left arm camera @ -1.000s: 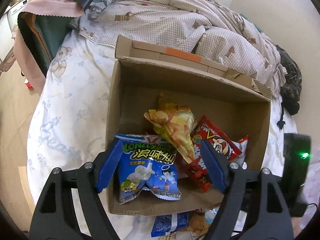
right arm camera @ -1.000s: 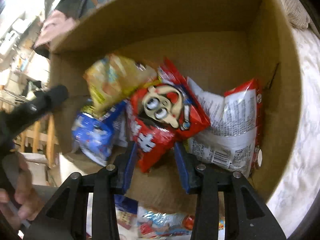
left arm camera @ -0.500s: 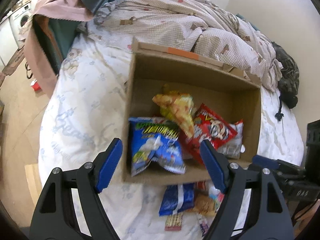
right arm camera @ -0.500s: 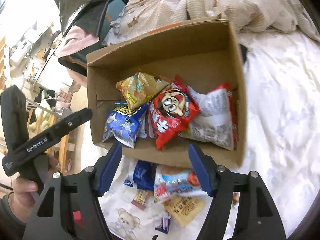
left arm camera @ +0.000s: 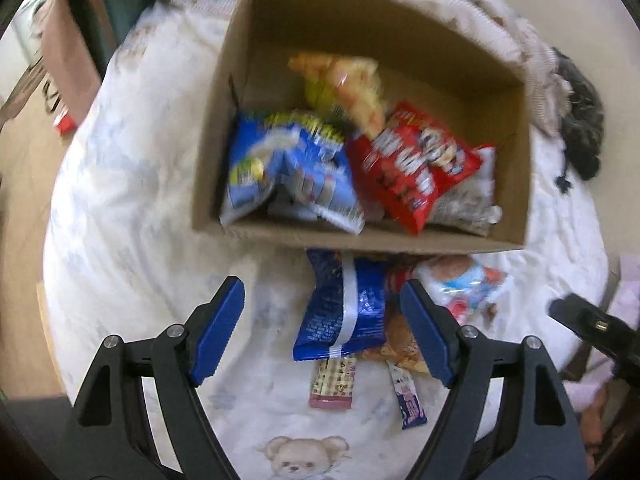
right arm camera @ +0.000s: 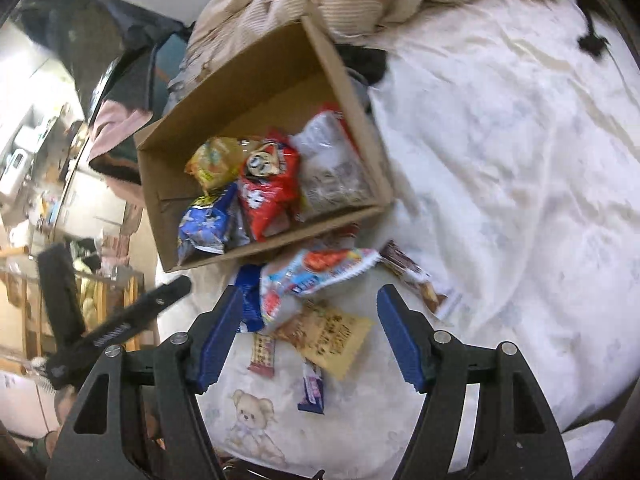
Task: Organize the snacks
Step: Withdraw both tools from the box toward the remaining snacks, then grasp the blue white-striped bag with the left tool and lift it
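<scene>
With both my left tool (left arm camera: 322,330) and right tool (right arm camera: 310,332) spread empty above the loose snacks (right arm camera: 316,276), I risk pinching the bedsheet (right arm camera: 500,200).

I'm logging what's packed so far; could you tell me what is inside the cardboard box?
The cardboard box holds a blue bag, a yellow bag, a red bag and a clear-backed bag. Anything beneath them is covered.

Snack bags (left arm camera: 408,168) fill cardboard box (left arm camera: 360,242); loose packets (left arm camera: 344,312) lie beside it
</scene>
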`<state>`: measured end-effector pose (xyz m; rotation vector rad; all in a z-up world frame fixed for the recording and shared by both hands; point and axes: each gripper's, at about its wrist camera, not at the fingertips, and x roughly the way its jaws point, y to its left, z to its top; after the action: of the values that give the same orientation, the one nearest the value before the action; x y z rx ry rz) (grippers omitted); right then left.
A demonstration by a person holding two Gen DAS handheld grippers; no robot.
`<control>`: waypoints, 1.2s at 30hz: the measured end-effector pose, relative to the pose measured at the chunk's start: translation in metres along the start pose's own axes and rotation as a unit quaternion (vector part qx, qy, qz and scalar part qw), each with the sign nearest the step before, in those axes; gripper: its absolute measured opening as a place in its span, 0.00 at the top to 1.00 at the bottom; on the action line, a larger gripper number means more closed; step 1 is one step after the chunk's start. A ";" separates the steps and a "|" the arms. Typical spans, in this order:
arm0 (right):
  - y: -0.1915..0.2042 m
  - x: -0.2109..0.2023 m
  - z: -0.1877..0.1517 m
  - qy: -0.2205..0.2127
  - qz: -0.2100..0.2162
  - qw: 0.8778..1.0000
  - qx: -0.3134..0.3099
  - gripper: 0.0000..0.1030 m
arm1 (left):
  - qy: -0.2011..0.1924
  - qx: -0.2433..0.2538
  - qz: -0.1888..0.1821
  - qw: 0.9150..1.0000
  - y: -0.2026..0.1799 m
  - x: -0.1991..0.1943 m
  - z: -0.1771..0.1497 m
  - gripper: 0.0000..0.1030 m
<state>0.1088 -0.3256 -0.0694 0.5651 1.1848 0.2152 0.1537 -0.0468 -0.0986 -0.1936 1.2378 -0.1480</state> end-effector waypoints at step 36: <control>-0.017 0.002 -0.001 -0.006 -0.013 1.000 0.021 0.30 | 0.041 0.054 -0.018 0.998 0.010 -0.011 -0.029 0.79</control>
<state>0.1068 -0.3385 -0.0797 0.5877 1.1870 0.1647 0.1227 -0.0362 -0.0998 -0.1163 1.3038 -0.2551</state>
